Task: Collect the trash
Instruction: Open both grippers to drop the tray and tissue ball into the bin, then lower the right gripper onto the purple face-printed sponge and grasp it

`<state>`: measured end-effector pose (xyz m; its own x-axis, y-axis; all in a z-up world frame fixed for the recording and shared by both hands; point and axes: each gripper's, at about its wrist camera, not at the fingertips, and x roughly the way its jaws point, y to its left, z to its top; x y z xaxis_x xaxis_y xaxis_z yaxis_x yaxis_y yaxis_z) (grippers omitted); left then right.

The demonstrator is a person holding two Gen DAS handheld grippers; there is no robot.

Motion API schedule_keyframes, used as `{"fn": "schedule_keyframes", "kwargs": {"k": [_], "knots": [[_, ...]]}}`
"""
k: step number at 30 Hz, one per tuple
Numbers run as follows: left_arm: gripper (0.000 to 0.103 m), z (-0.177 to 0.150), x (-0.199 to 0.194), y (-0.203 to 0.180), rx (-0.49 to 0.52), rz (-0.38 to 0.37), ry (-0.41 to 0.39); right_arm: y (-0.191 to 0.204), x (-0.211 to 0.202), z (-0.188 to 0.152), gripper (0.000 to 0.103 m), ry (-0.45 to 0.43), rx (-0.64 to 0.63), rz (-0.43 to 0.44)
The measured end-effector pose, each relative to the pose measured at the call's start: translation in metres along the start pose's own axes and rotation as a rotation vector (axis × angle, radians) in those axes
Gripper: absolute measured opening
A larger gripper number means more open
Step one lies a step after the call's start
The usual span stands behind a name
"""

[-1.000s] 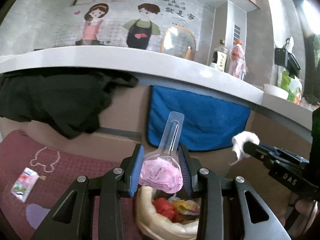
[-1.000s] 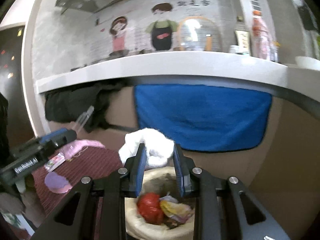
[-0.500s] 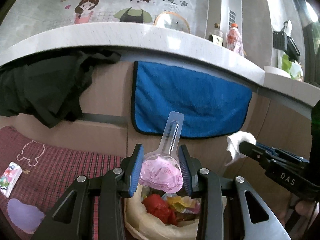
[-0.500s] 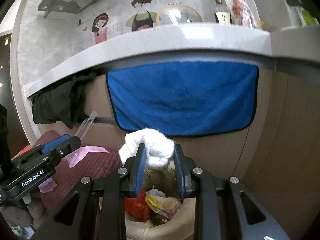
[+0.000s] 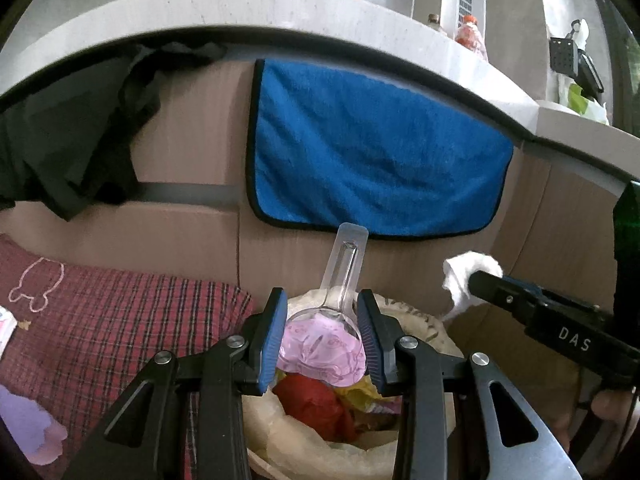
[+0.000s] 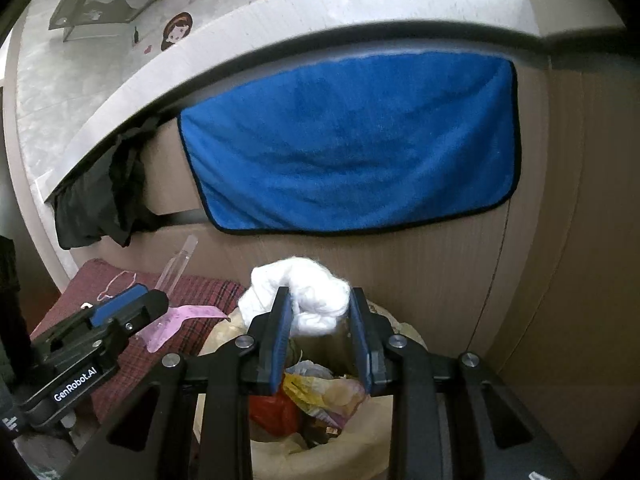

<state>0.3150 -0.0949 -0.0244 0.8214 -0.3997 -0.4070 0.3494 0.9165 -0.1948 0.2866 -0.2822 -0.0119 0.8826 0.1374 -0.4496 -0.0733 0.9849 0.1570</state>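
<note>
My left gripper (image 5: 322, 334) is shut on a clear plastic blister pack (image 5: 334, 320) with a pink backing, held right above the open trash bin (image 5: 420, 320). The bin has a beige bag liner and holds red and yellow wrappers (image 5: 316, 400). My right gripper (image 6: 320, 338) is shut on a crumpled white tissue (image 6: 308, 294), also just above the bin (image 6: 400, 432). In the left wrist view the right gripper (image 5: 486, 284) comes in from the right with the tissue (image 5: 466, 276). In the right wrist view the left gripper (image 6: 132, 304) sits at the left with the pack (image 6: 176, 316).
A blue towel (image 5: 372, 164) hangs on the cabinet front under the grey counter (image 5: 280, 8). Dark cloth (image 5: 72, 136) hangs at the left. A red plaid mat (image 5: 120, 320) lies left of the bin, with a small packet (image 5: 6, 326) at its left edge.
Both grippers have dropped lower and moved closer to the cabinet, so the bin now sits directly under them. Both still hold their items.
</note>
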Motion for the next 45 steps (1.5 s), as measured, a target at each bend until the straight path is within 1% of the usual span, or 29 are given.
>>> {"fn": "schedule_keyframes", "kwargs": {"k": [2,3,4,5,6,7,9,11,15,19,21,26,31,34,36,38,40,42,45], "knots": [[0.038,0.001,0.007,0.003,-0.016,-0.046,0.019,-0.001,0.005,-0.001,0.027,0.009,0.003,-0.001],[0.038,0.002,0.011,0.005,-0.03,-0.083,0.038,-0.002,0.007,-0.002,0.028,0.013,0.004,-0.003],[0.039,0.003,0.016,0.009,-0.046,-0.115,0.061,-0.002,0.009,-0.003,0.029,0.013,0.006,0.002],[0.044,0.004,0.02,0.012,-0.059,-0.131,0.081,-0.004,0.011,-0.003,0.03,0.01,0.009,0.007],[0.049,0.004,0.023,0.016,-0.076,-0.137,0.095,-0.005,0.013,-0.004,0.036,0.017,0.013,0.006],[0.049,0.005,0.023,0.02,-0.089,-0.141,0.098,-0.007,0.016,-0.005,0.039,0.027,0.021,0.004],[0.05,0.005,0.023,0.028,-0.115,-0.159,0.11,-0.008,0.022,-0.005,0.039,0.042,0.035,0.01],[0.05,0.004,0.021,0.036,-0.13,-0.156,0.12,-0.008,0.025,-0.009,0.039,0.057,0.038,0.033],[0.05,0.008,-0.001,0.053,-0.131,-0.111,0.104,-0.001,0.023,-0.012,0.039,0.066,0.01,0.009],[0.05,0.011,-0.044,0.083,-0.109,-0.034,0.067,0.013,0.011,-0.01,0.039,0.051,-0.025,0.012],[0.05,0.011,-0.064,0.102,-0.119,-0.002,0.057,0.023,0.005,-0.008,0.039,0.044,-0.037,0.025],[0.05,0.003,-0.122,0.161,-0.151,0.122,0.03,0.056,-0.005,-0.006,0.039,0.04,-0.076,0.086],[0.05,-0.017,-0.167,0.23,-0.228,0.25,0.024,0.106,-0.003,-0.01,0.039,0.073,-0.139,0.162],[0.05,-0.032,-0.184,0.262,-0.27,0.284,0.038,0.14,0.005,-0.017,0.039,0.104,-0.172,0.215],[0.05,-0.041,-0.192,0.275,-0.28,0.305,0.039,0.171,0.014,-0.024,0.039,0.141,-0.213,0.256],[0.05,-0.051,-0.199,0.289,-0.282,0.331,0.047,0.193,0.021,-0.03,0.039,0.166,-0.248,0.285],[0.05,-0.059,-0.204,0.299,-0.284,0.346,0.056,0.219,0.03,-0.039,0.04,0.199,-0.286,0.334],[0.05,-0.064,-0.205,0.304,-0.283,0.356,0.063,0.248,0.042,-0.049,0.04,0.248,-0.314,0.403],[0.05,-0.071,-0.206,0.312,-0.28,0.378,0.072,0.281,0.06,-0.062,0.04,0.302,-0.355,0.456]]}}
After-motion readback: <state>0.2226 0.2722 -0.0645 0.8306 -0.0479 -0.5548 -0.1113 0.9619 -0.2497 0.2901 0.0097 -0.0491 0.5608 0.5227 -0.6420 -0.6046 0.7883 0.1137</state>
